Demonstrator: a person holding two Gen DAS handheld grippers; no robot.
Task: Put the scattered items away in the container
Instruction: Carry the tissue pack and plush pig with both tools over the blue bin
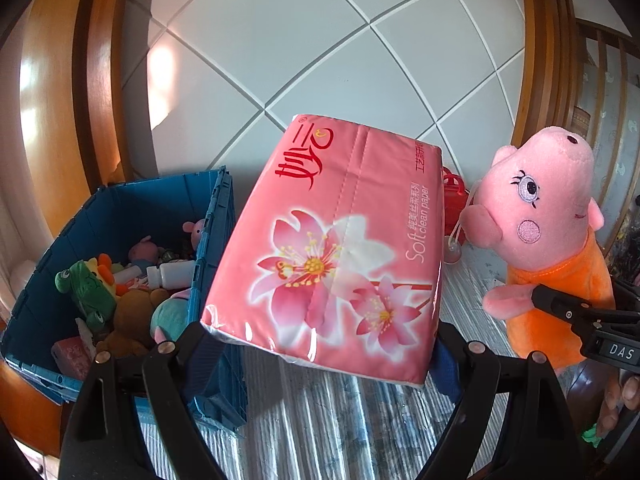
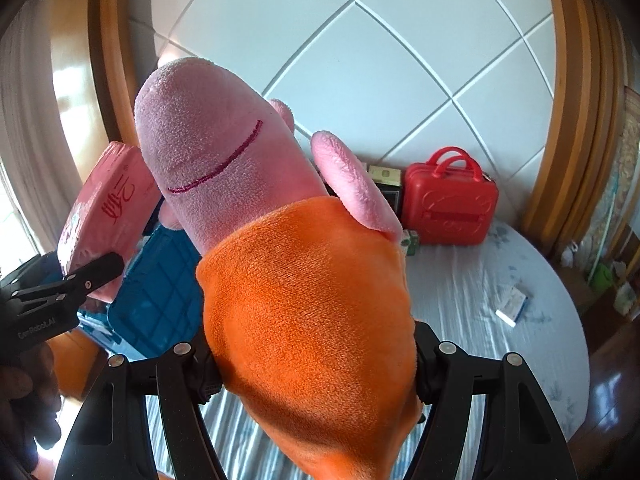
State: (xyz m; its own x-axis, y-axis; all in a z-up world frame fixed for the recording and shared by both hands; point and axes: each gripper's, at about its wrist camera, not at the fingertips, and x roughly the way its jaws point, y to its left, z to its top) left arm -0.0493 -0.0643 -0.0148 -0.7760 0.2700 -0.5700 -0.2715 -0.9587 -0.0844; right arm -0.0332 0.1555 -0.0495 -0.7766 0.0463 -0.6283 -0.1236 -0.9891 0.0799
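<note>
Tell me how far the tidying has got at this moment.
Done: the blue crate already holds plush toys and a white bottle. In hand: the left gripper clamps a pink tissue pack, and the right gripper clamps a pink pig plush; neither is in the crate yet. Left: a red toy suitcase, small boxes beside it and a small packet remain on the bedsheet.

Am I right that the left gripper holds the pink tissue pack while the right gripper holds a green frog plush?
Not quite. The left gripper does hold the tissue pack, but the right gripper holds a pink pig plush in an orange dress, as the right wrist view shows.
</note>
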